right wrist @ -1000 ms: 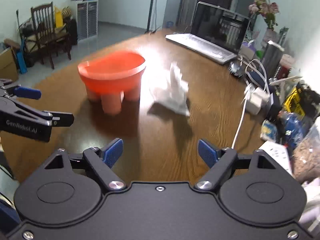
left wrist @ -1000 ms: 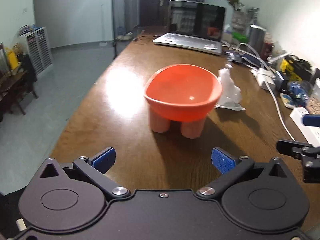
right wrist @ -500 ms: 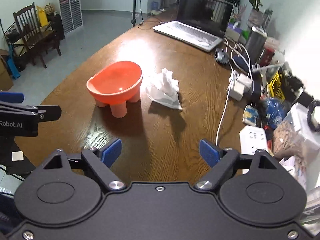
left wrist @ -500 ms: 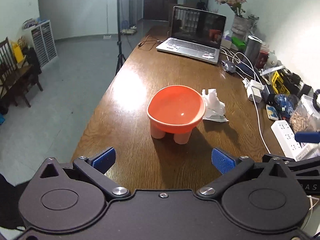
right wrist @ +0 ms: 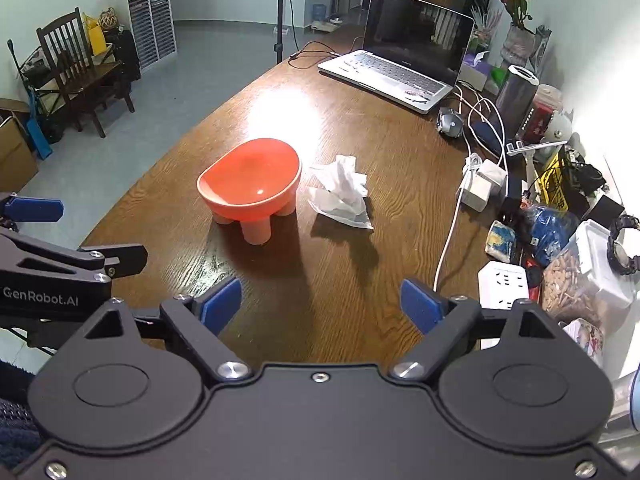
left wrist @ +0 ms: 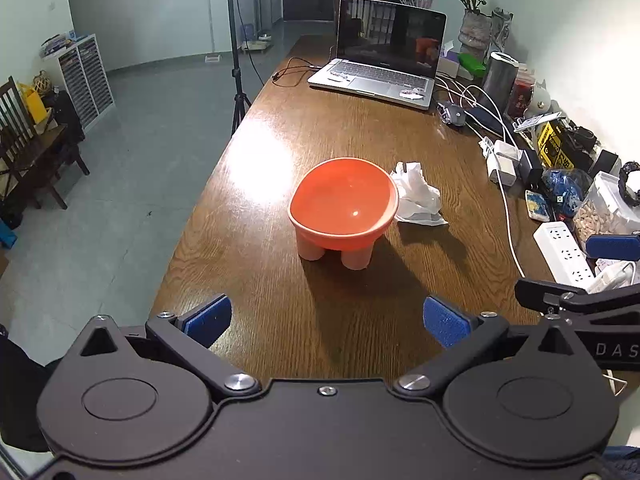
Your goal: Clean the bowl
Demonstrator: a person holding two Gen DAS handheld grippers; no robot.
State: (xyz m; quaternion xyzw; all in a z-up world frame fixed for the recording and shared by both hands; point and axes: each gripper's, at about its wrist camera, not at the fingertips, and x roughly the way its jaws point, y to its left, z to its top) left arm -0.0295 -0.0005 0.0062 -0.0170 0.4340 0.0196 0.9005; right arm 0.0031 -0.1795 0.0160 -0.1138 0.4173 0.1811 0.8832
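Change since a second ago: both grippers have drawn back and risen from the bowl, which now shows smaller and farther off in each wrist view; bowl and tissue lie as before.

Left gripper [left wrist: 326, 318]: jaws wide apart, holding nothing, above the near end of the table [left wrist: 280, 128], well short of the bowl.

Right gripper [right wrist: 320, 306]: jaws wide apart, holding nothing, beside the left one, likewise well back.

Bowl [left wrist: 344, 204]: orange, on stubby legs, upright, mid-table, inside bare with a small glint.

Tissue [left wrist: 418, 198]: white, crumpled, on the table just to the right of the bowl; whether it touches the rim cannot be told.

Laptop [left wrist: 384, 56]: open, screen dark, at the far end.

Power strip [left wrist: 564, 252]: white, at the right edge among cables, chargers and clutter.

Vase of flowers [left wrist: 474, 28]: beside the laptop, by the wall.

Chair [right wrist: 76, 64]: wooden, across the floor to the left.
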